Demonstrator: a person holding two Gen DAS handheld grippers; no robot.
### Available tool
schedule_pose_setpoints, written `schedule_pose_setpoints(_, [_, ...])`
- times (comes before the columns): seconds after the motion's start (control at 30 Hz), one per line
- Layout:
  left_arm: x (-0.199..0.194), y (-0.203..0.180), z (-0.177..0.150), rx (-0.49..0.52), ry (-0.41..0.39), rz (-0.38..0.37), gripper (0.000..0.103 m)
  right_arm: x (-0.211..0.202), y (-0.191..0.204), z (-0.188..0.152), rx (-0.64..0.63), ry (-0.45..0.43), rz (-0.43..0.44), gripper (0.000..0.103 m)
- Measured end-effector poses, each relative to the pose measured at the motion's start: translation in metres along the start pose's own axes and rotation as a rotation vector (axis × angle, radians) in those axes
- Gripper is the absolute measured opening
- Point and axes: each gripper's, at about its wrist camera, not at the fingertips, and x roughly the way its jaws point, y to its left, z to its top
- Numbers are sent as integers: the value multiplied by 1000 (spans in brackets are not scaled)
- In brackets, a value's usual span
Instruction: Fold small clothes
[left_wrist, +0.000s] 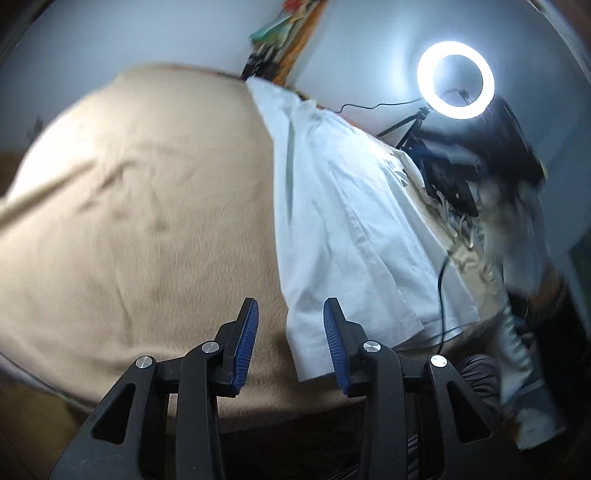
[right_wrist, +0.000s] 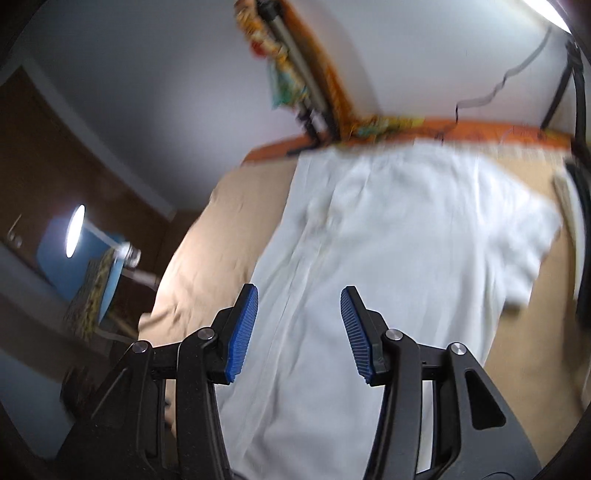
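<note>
A white short-sleeved shirt (left_wrist: 343, 221) lies spread flat on a tan blanket (left_wrist: 140, 206). My left gripper (left_wrist: 291, 310) is open and empty, just above the shirt's near left corner; its right blue pad (left_wrist: 334, 343) is over the hem. In the right wrist view the same shirt (right_wrist: 388, 236) fills the middle, one sleeve pointing right. My right gripper (right_wrist: 299, 295) is open and empty, hovering above the shirt's lower part, over its buttoned front.
A lit ring light (left_wrist: 455, 79) on a stand is at the far right, with a black cable (left_wrist: 441, 280) trailing over the blanket edge. An orange patterned cloth (right_wrist: 461, 131) runs along the wall. A lamp (right_wrist: 75, 230) and a blue object are at the left.
</note>
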Motion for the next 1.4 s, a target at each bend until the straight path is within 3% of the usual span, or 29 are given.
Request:
schedule_pose_setpoints(0.1, [8, 12, -5, -70, 25, -67, 35, 11, 10, -59, 34, 92, 41, 49])
schedule_pose_setpoints(0.27, [12, 7, -10, -57, 37, -110, 34, 40, 27, -129, 27, 204, 53, 49])
schedule_pose_setpoints(0.33, [14, 6, -12, -54, 42, -129, 30, 49, 31, -144, 30, 211, 43, 49])
schedule_pose_setpoints(0.37, [16, 5, -13, -51, 46, -135, 20, 46, 33, -146, 23, 188, 34, 49])
schedule_pose_setpoints(0.4, [18, 3, -13, -52, 55, -137, 4, 47, 33, -143, 31, 186, 47, 42])
schedule_pose_setpoints(0.43, [19, 2, -12, -50, 58, -132, 2, 47, 33, -144, 58, 191, 96, 15])
schedule_pose_setpoints(0.47, [17, 0, -12, -46, 46, -114, 2, 47, 33, -144, 84, 196, 133, 5])
schedule_pose_setpoints(0.57, [-1, -7, -12, -27, -10, -93, 3, 40, 39, -147, 85, 169, 139, 3])
schedule_pose_setpoints(0.67, [-13, -20, -14, 68, -55, 1, 2, 26, 39, -149, 88, 133, 163, 3])
schedule_pose_setpoints(0.8, [-1, -19, -18, 110, -7, 68, 2, 34, 34, -164, 31, 167, 32, 3])
schedule_pose_setpoints(0.93, [-10, -24, -17, 173, -27, 152, 2, 25, 32, -167, 17, 138, 47, 3])
schedule_pose_setpoints(1.03, [-27, -31, -2, 216, -73, 182, 3, 2, 30, -163, -7, 85, 51, 8])
schedule_pose_setpoints(1.17, [-48, -47, 27, 273, -159, 202, 6, -41, 16, -159, 22, -38, 33, 35])
schedule_pose_setpoints(1.4, [-52, -79, 68, 352, -200, 185, 8, -99, -7, -161, 48, -179, -59, 36])
